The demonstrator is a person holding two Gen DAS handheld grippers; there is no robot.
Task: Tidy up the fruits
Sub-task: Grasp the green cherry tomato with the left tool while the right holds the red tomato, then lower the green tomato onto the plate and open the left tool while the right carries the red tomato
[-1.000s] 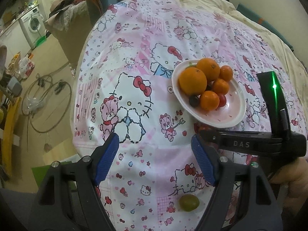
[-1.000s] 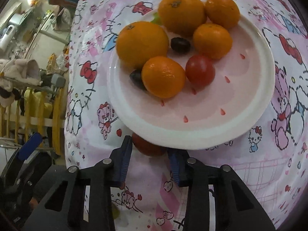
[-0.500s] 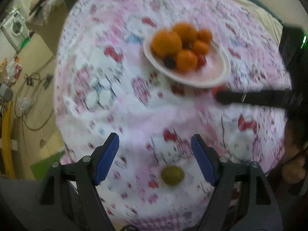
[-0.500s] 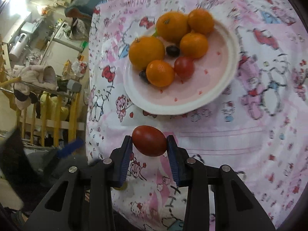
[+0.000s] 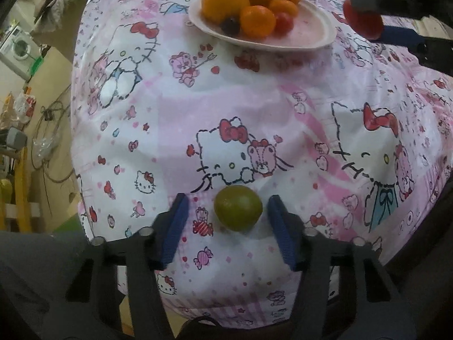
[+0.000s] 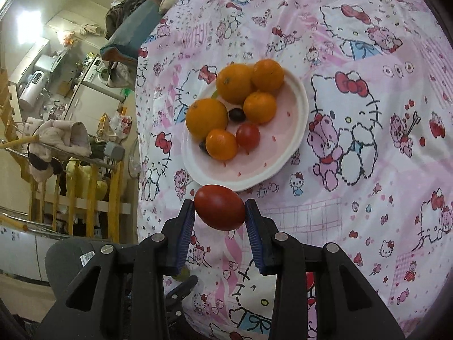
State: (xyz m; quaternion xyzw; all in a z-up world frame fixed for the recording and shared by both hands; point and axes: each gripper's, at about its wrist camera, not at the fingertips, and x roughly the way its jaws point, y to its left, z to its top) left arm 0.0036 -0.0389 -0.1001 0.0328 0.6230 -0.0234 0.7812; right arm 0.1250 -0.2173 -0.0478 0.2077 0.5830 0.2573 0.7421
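A white plate (image 6: pixel 297 141) on the Hello Kitty cloth holds several oranges (image 6: pixel 206 117), a small red tomato (image 6: pixel 248 135) and dark grapes (image 6: pixel 236 114). My right gripper (image 6: pixel 220 212) is shut on a red tomato (image 6: pixel 220 206), held in the air just in front of the plate; it also shows in the left wrist view (image 5: pixel 363 19) right of the plate (image 5: pixel 311 38). My left gripper (image 5: pixel 228 215) is open, low over the cloth, with a green fruit (image 5: pixel 237 208) lying between its fingers, apart from both pads.
The cloth-covered bed (image 5: pixel 254 107) drops off at its left and near edges. Beyond the left edge are the floor, a washing machine (image 5: pixel 18 49), a wooden rail (image 6: pixel 93 189) and clothes.
My right gripper lifted the red tomato up from beside the plate and drew back. My left gripper moved down and forward until the green fruit lay between its open fingers.
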